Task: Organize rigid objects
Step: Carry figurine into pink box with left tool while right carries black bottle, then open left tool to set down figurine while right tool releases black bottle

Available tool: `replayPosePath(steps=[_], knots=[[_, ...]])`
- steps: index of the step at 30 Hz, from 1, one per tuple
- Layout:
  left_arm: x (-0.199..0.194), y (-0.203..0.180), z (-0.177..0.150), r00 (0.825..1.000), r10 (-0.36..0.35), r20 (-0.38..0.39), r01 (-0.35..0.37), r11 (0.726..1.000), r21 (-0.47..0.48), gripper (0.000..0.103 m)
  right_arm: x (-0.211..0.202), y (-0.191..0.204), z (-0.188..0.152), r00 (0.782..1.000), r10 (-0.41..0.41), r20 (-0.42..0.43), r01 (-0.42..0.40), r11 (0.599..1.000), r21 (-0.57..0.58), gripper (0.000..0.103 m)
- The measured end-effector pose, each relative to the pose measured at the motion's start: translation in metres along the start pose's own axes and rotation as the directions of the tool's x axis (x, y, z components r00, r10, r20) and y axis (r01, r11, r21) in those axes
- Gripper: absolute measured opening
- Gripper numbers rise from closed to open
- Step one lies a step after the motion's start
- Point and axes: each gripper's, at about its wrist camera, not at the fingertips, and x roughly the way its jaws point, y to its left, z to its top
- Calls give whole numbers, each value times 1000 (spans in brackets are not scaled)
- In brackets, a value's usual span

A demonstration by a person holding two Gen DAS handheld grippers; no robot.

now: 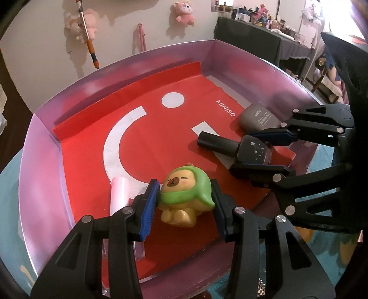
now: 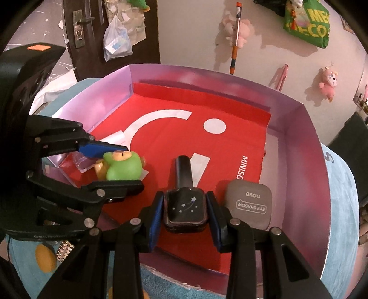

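Observation:
A pink-walled box (image 1: 128, 62) lined with red MINISO paper (image 1: 161, 142) holds the objects. My left gripper (image 1: 184, 204) is shut on a bear figurine in a green hood (image 1: 184, 195), low over the box's near side; it also shows in the right wrist view (image 2: 122, 166). My right gripper (image 2: 185, 212) is shut on a dark nail polish bottle with stars (image 2: 184, 204), which lies on the red paper with its cap pointing away; the bottle shows in the left wrist view (image 1: 237, 147) too. A grey eye shadow case (image 2: 249, 203) lies just right of the bottle.
A white roll (image 1: 118, 193) and a clear plastic piece (image 2: 85, 162) lie in the box near the figurine. The box sits on a blue cloth (image 2: 340, 184). Plush toys (image 1: 184, 11) hang on the wall behind; a door (image 2: 92, 34) stands at the left.

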Motion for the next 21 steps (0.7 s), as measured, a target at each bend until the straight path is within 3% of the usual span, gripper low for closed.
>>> replayPosePath(steps=[21], knots=[[2,7,-1,999,-34,6,34,999,0,43,6,-4,5,999,37,-28,-37,999,14,39]])
